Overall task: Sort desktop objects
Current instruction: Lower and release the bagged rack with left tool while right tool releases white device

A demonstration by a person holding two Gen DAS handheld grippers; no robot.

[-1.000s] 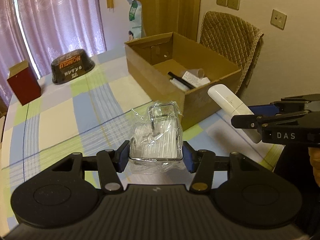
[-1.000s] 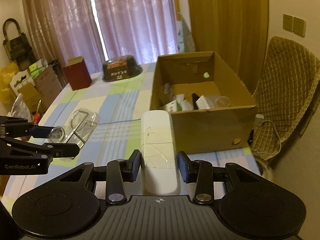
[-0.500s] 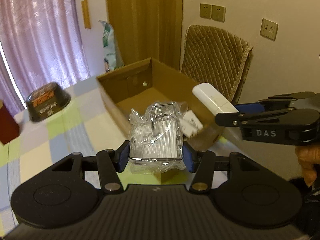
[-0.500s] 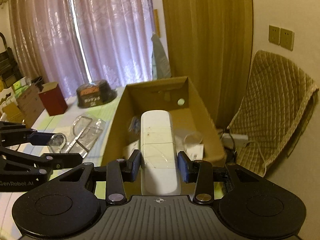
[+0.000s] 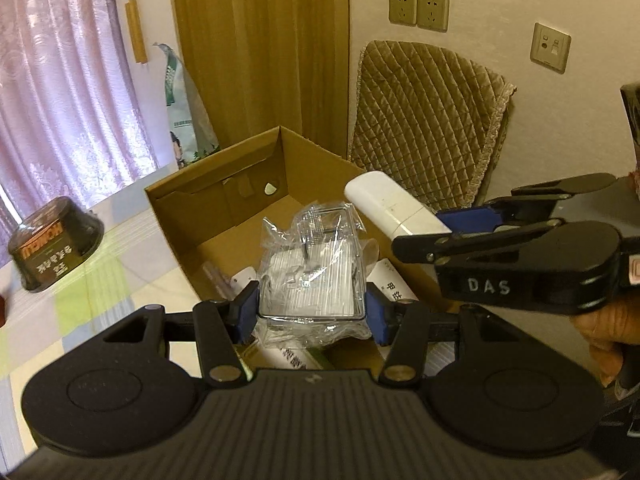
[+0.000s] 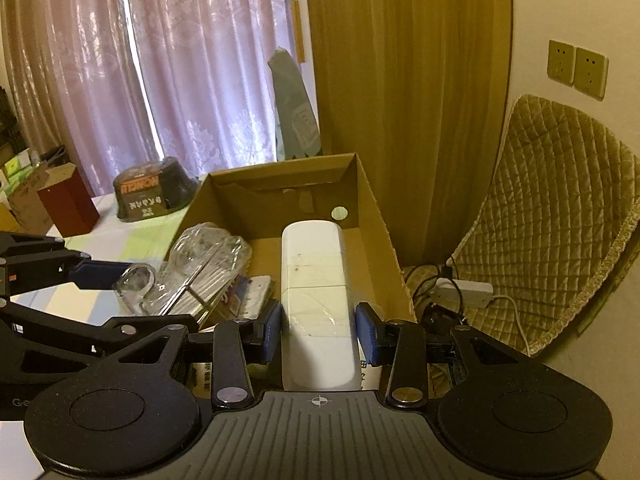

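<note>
Both grippers have swung in from beside the cardboard box [image 5: 224, 208] and now hang over its open top. Left gripper [image 5: 311, 312] is clamped on a crinkled clear plastic packet [image 5: 312, 268] with a wire frame and pale ribbed contents. Right gripper [image 6: 318, 330] pinches a smooth white rounded bar [image 6: 314, 272], glossy, taped across its middle, above the cartons inside.

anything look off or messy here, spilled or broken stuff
Nothing spilled or broken. The left gripper holds a crinkled plastic-wrapped packet and the right gripper a white case, both over the open cardboard box. The items inside the box lie jumbled.
</note>
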